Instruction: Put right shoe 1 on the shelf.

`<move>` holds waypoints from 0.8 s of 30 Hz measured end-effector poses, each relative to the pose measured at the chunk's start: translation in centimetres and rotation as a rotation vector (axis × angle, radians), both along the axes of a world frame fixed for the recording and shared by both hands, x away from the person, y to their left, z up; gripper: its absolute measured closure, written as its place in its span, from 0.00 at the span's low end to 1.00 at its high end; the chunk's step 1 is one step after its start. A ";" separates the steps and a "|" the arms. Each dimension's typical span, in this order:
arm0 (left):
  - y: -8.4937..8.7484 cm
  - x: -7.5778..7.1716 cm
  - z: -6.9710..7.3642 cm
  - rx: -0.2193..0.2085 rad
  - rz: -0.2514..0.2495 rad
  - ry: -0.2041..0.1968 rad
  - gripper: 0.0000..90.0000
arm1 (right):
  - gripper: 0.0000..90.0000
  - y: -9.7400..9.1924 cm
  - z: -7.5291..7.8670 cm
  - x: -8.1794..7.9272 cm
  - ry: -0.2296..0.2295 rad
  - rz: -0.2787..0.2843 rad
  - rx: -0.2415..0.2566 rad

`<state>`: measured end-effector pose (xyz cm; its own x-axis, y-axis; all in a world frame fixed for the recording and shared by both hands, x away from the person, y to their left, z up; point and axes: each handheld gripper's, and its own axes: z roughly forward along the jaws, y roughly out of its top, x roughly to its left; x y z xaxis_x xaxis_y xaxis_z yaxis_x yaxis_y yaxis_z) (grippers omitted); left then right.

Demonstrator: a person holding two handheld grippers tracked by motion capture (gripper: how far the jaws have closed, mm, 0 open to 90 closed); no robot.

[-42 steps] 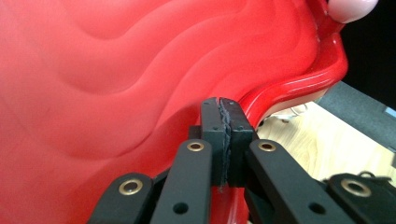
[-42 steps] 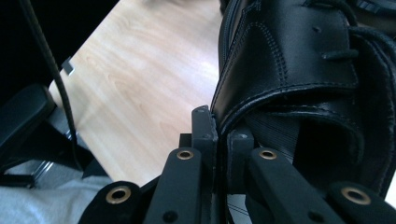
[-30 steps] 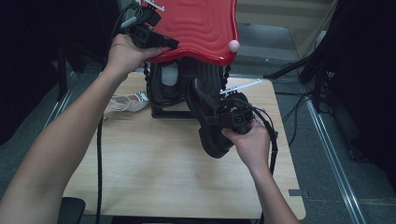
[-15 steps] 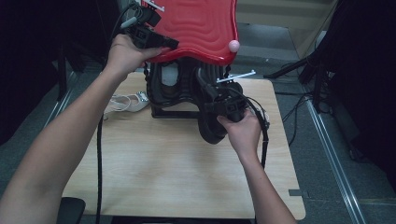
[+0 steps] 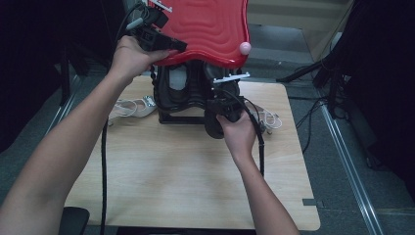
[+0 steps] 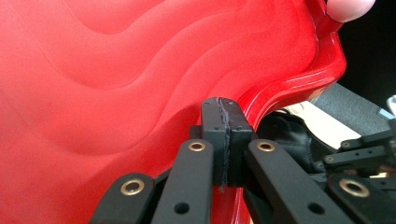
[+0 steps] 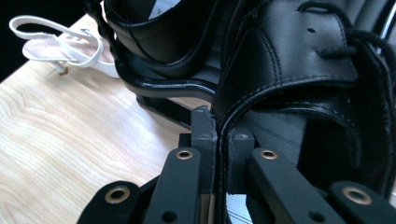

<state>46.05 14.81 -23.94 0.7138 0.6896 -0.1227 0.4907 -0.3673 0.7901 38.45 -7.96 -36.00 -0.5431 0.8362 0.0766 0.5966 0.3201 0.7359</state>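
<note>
The left gripper (image 5: 169, 45) had its fingers (image 6: 226, 140) pressed together on the edge of the red lid (image 5: 210, 29), which stood raised above the black rack (image 5: 181, 93). The right gripper (image 5: 215, 105) had its fingers (image 7: 205, 140) clamped on the rim of a black shoe (image 7: 289, 79), just beside the rack on the surface (image 5: 186, 176), with a white sandal (image 7: 60, 46) well to their left.

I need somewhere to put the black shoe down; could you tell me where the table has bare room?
The near half of the wooden table, between the two forearms and toward its front edge, is bare. The far edge is crowded: the black rack under the red lid, white sandals on its left, the right gripper holding the black shoe.
</note>
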 end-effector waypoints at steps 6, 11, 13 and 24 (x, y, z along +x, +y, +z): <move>0.1 0.0 0.0 -0.003 -0.002 0.000 1.00 | 0.96 1.6 -1.2 0.4 -0.031 0.006 -0.009; 0.1 0.0 0.0 -0.003 -0.005 0.000 1.00 | 0.96 2.2 -1.6 1.5 -0.036 -0.010 0.016; 0.1 0.0 0.0 -0.005 -0.006 0.002 1.00 | 0.96 2.2 -1.6 1.8 -0.037 -0.012 0.031; 0.2 0.0 0.0 -0.013 -0.007 0.003 1.00 | 0.94 2.1 -2.4 3.4 -0.065 -0.044 0.086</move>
<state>46.06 14.98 -23.96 0.7181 0.6830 -0.1338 0.4908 -0.3606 0.7932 41.84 -5.88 -38.40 -0.5120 0.8513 0.1148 0.5590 0.2288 0.7970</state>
